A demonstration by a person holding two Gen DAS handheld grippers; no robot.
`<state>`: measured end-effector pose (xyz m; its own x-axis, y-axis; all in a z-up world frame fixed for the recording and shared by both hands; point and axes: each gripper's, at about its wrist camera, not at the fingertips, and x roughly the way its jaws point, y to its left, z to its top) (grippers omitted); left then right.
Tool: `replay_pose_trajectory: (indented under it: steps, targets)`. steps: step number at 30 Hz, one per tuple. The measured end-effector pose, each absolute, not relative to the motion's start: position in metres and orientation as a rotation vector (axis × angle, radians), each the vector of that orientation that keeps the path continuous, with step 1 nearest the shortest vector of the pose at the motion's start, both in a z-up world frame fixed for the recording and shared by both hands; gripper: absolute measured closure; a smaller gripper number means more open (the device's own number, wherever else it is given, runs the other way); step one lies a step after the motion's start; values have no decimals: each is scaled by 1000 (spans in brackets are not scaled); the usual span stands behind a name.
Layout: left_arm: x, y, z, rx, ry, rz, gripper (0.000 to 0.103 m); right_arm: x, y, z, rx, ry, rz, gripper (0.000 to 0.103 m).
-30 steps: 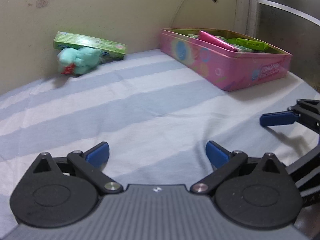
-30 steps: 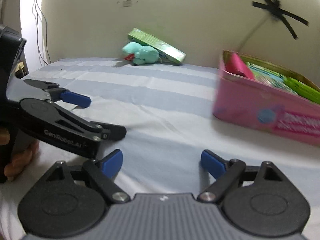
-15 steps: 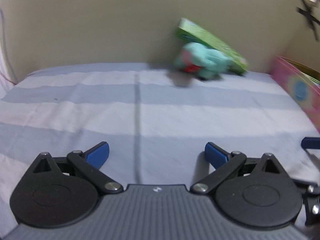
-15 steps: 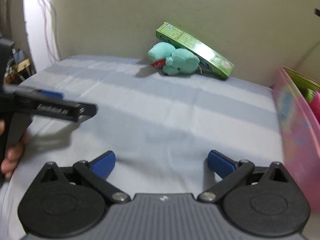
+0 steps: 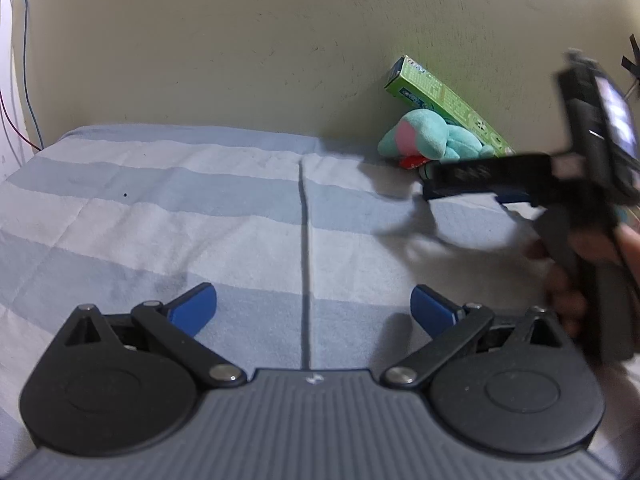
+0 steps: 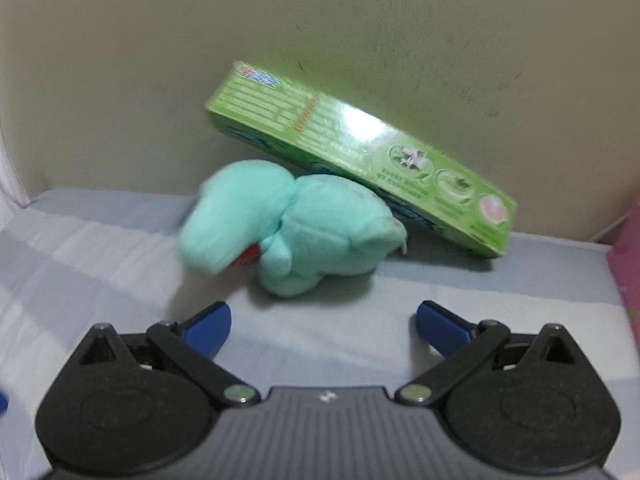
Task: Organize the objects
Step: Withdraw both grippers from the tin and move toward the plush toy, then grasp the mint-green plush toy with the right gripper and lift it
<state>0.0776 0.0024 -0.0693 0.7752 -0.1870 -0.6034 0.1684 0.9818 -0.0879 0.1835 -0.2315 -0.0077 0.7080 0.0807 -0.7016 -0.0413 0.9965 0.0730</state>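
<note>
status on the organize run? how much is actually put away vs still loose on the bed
Done: nothing these views can confirm; only a pink edge at the right of the right wrist view shows.
In hand: nothing. The right gripper is open, close in front of the teal plush toy, not touching it. The left gripper is open over bare sheet.
Left: the plush and the green box leaning on it against the wall.
</note>
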Motion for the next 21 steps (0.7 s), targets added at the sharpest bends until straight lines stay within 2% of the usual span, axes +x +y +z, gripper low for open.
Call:
replay_pose_trajectory:
  steps: [10, 11, 13, 15, 18, 21]
  targets:
    - [74, 6, -67, -44, 652, -201, 0, 227, -233, -13, 60, 787, 63, 2]
    - [74, 6, -67, -45, 652, -202, 0, 227, -234, -14, 61, 784, 70, 5]
    - [73, 6, -67, -46, 652, -202, 0, 221, -235, -13, 52, 758, 92, 26]
    - [73, 6, -66, -47, 651, -202, 0, 215, -240, -13, 68, 738, 107, 34]
    - [72, 6, -67, -48, 651, -201, 0, 207, -247, -13, 96, 723, 115, 39]
    - [71, 6, -66, -53, 649, -202, 0, 195, -249, -13, 88, 717, 132, 40]
